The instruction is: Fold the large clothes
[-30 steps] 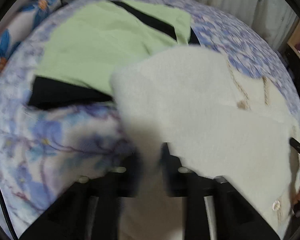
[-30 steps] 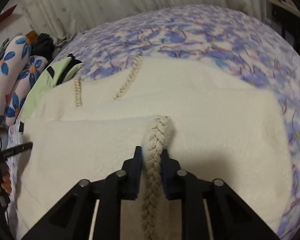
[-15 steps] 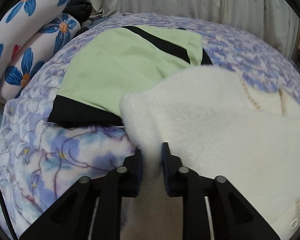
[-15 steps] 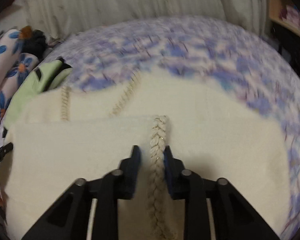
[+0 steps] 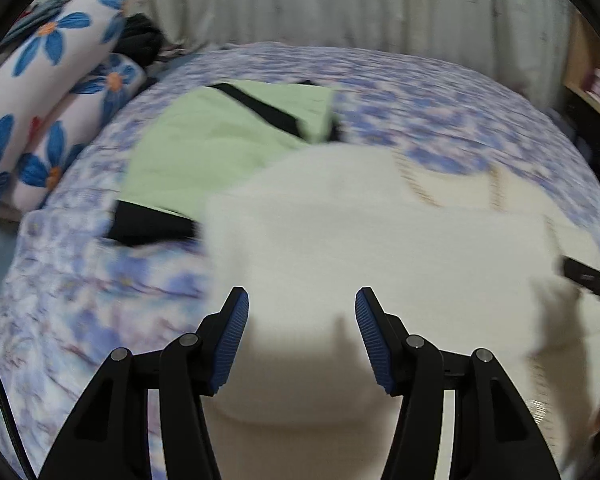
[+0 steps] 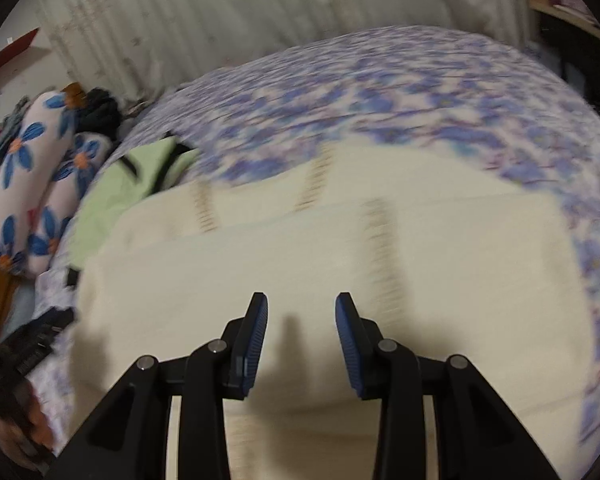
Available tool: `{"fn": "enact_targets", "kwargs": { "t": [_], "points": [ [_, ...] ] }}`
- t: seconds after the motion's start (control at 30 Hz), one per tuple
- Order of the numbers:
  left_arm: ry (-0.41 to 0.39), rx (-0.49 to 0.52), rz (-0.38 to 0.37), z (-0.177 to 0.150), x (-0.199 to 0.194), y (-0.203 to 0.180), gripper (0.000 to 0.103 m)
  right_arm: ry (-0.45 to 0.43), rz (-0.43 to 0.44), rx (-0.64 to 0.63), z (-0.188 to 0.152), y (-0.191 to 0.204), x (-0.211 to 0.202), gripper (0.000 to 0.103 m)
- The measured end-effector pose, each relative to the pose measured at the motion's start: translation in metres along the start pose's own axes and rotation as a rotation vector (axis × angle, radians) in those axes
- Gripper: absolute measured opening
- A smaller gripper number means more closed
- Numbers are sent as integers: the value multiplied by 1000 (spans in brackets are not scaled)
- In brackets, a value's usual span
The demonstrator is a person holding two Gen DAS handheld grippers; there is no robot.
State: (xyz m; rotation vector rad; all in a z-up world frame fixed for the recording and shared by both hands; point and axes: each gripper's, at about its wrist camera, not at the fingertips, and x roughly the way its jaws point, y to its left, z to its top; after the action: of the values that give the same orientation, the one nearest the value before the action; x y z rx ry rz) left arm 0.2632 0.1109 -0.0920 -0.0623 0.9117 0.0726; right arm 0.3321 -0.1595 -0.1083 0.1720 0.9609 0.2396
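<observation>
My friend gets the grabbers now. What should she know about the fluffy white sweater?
Left gripper: open, holding nothing; its jaws have just been opening above the cream sweater.
Right gripper: open too, just let go; the braided trim lies free, beyond its right fingertip.
The sweater lies folded over on the floral bedspread, overlapping the green and black garment.
Done: one fold laid down.
Left: probably more folds, then the green garment.

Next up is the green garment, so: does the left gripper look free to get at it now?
Probably yes: the left gripper is open and empty, and most of the green garment lies bare; only its near corner sits under the cream sweater.
</observation>
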Motion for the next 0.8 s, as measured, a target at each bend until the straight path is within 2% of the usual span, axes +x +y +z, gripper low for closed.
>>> {"fn": "enact_targets", "kwargs": {
  "t": [0.13,0.23,0.27,0.3,0.37,0.43,0.47,0.53,0.57,0.6,0.63,0.67,0.8],
  "points": [
    [28,13,-62,-16,9,-34,54,15,78,-55,-10,40,12,35],
    [87,20,-34,-32,35,-46,55,54,73,-96,-20,53,31,35],
    [81,17,-32,-35,40,-45,59,75,59,-105,-24,52,39,35],
    [63,16,-34,-38,41,-42,62,83,62,-111,-27,49,44,35],
    [53,9,-33,-39,40,-35,64,70,73,-130,-27,40,39,32],
    [59,-1,5,-38,41,-23,64,46,-25,-158,-25,27,31,32],
    [63,-18,43,-37,43,-12,64,28,-121,-168,-24,18,27,32],
    [74,-62,11,-38,46,8,64,13,-243,-136,-23,-9,21,33],
    [73,-76,-2,-40,45,13,64,12,-215,-78,-23,-30,15,32],
    [71,-70,6,-40,45,15,64,16,-155,-30,-23,-45,11,27],
    [66,-56,22,-41,44,16,64,16,-124,5,-24,-55,5,18],
    [63,-48,33,-42,43,16,64,14,-120,23,-25,-61,-1,14],
    [96,-27,63,-43,35,15,66,6,-132,58,-33,-61,-16,14]
  ]
}}
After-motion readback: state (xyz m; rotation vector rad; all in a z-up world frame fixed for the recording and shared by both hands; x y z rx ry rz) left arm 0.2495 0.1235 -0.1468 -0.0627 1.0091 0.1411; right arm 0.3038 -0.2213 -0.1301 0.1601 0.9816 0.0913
